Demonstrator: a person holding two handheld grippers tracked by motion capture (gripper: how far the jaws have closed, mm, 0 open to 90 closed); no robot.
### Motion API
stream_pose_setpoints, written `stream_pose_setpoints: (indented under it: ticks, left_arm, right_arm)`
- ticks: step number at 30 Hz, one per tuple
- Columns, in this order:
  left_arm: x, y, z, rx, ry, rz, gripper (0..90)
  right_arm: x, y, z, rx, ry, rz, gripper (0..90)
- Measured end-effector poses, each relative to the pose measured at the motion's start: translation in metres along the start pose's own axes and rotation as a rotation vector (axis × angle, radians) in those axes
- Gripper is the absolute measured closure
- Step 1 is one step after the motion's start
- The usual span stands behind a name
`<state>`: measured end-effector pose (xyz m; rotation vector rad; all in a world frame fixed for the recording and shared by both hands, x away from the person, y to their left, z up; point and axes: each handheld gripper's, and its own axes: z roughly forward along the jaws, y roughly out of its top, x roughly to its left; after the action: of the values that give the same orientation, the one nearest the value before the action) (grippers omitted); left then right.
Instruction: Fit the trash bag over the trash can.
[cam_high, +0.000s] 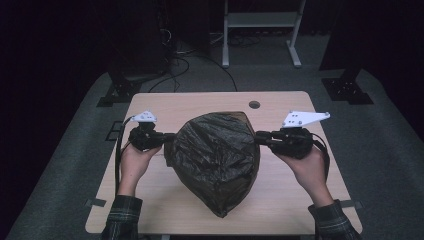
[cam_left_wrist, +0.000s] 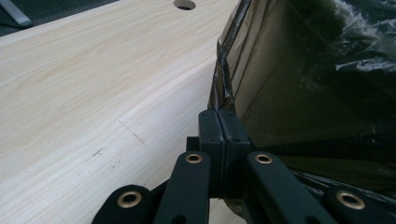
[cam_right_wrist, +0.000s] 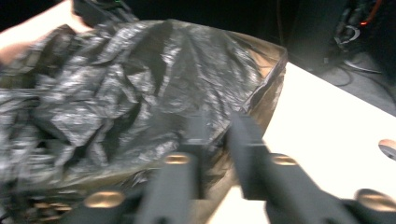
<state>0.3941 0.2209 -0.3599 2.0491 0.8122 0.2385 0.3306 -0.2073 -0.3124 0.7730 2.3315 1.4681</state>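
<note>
A black plastic bag (cam_high: 217, 157) lies in the middle of the light wooden table (cam_high: 150, 107). It is puffed up and wrinkled, wide at the far part and narrowing to a point near the person's edge of the table.

The left gripper (cam_high: 167, 141) comes in from the left and points toward the right. In the left gripper view its jaws are pressed together, and the thin brownish edge of the bag (cam_left_wrist: 224, 88) is pinched between them, so this gripper is clenched on the bag's left edge. The left hand (cam_high: 135, 162) holds the gripper low over the table, just beside the bag.

The right gripper (cam_high: 259, 137) comes in from the right and points toward the left, meeting the bag at its right edge. The right gripper view is blurred; there the jaws stand at the edge of the bag (cam_right_wrist: 140, 107) with a small gap showing between them, and the film seems to lie at them. By its closing it is clenched, and I read it as grasping the bag's right edge. The right hand (cam_high: 310, 167) holds it from below.

A small round hole (cam_high: 254, 105) is in the table at the far side, just beyond the bag. On the dark floor beyond the table stands a white metal frame (cam_high: 260, 30).
</note>
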Motion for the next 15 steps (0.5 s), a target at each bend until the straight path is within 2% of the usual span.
stream_pose_setpoints:
  ticks: [1,3,7,10,11,15]
  left_arm:
    - [0.000,0.000,0.001,0.006,0.005,0.003,89.7]
    - [0.000,-0.001,0.004,0.020,0.013,0.005,89.7]
    - [0.000,-0.002,0.010,0.043,0.017,0.010,89.7]
    - [0.001,-0.003,0.017,0.070,0.028,0.011,89.7]
    - [0.002,-0.004,0.020,0.075,0.032,0.007,89.7]
    - [0.006,-0.009,0.026,0.083,0.031,-0.012,89.8]
  right_arm:
    - [-0.002,-0.001,0.002,0.004,-0.014,-0.003,90.0]
    - [-0.008,-0.005,0.005,0.019,-0.053,0.009,90.0]
    - [-0.018,-0.016,0.014,0.061,-0.102,0.037,90.0]
    - [-0.025,-0.026,0.023,0.094,-0.111,0.061,90.0]
    - [-0.028,-0.031,0.028,0.117,-0.129,0.066,90.0]
    - [-0.036,-0.044,0.039,0.136,-0.129,0.095,90.0]
